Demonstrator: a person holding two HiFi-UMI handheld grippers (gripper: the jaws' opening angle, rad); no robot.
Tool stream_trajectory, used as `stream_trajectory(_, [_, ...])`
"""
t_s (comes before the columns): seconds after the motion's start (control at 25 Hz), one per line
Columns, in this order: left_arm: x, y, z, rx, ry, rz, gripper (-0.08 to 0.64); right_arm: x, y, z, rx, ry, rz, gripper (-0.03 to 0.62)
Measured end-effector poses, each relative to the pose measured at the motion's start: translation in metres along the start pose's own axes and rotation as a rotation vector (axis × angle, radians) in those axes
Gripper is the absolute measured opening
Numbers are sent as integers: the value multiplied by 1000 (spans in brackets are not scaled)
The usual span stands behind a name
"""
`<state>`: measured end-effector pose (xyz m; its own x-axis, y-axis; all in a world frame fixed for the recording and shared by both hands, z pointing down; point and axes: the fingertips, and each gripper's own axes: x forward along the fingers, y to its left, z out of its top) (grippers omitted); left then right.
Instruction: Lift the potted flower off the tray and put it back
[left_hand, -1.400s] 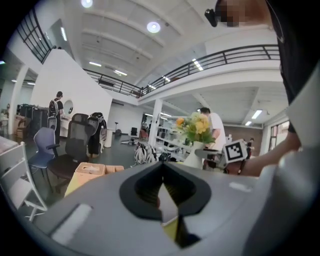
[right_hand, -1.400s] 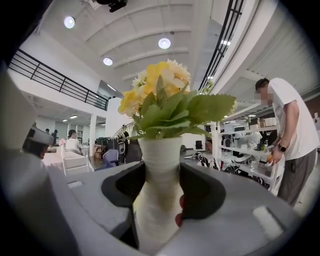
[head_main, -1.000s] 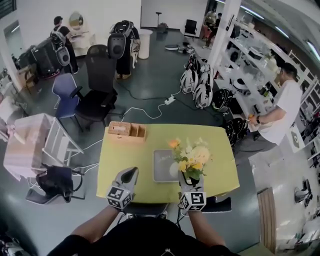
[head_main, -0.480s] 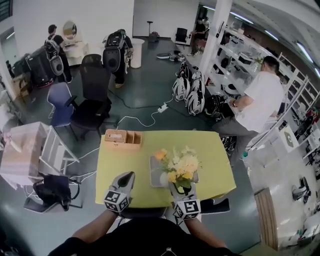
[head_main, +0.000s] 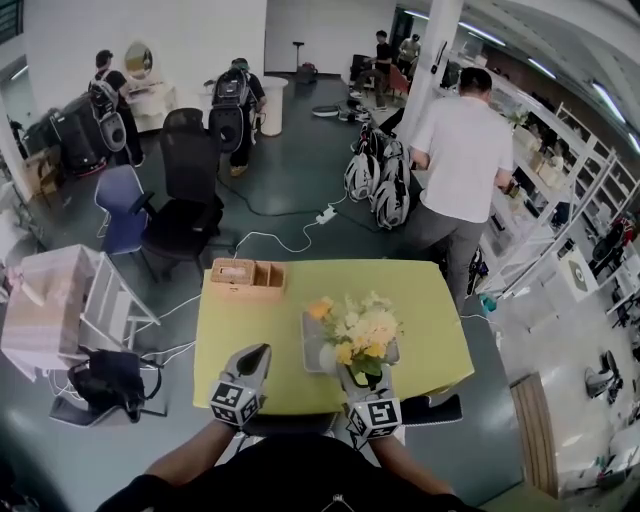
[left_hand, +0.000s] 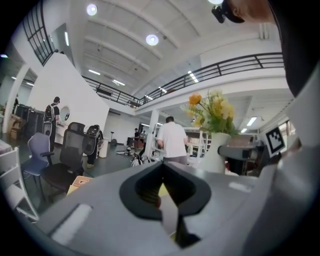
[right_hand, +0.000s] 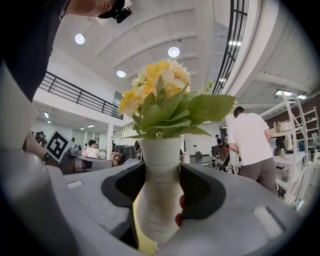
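Round white ceiling lamps (right_hand: 173, 51) are shining down from high above the white ribbed pot of yellow artificial flowers (right_hand: 157, 210), and they are lighting the hall brightly and evenly. My wide lenses are bending everything around that pot: railings are curving, and black corners are framing both gripper views. The grey shell of my right gripper (right_hand: 161, 172), closest beside the pot, is blurring out of focus. Under the pot, the yellow-green rectangular table (head_main: 250, 340) is showing flat, even colour.
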<state>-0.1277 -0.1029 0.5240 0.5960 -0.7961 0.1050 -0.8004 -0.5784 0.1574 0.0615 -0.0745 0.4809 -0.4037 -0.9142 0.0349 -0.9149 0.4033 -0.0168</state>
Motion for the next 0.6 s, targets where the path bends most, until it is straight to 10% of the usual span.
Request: stream_trajectory(0.6, [-7,-4,1,-22,-18,-11,6,-4,3,-2,-6,5,-1,219])
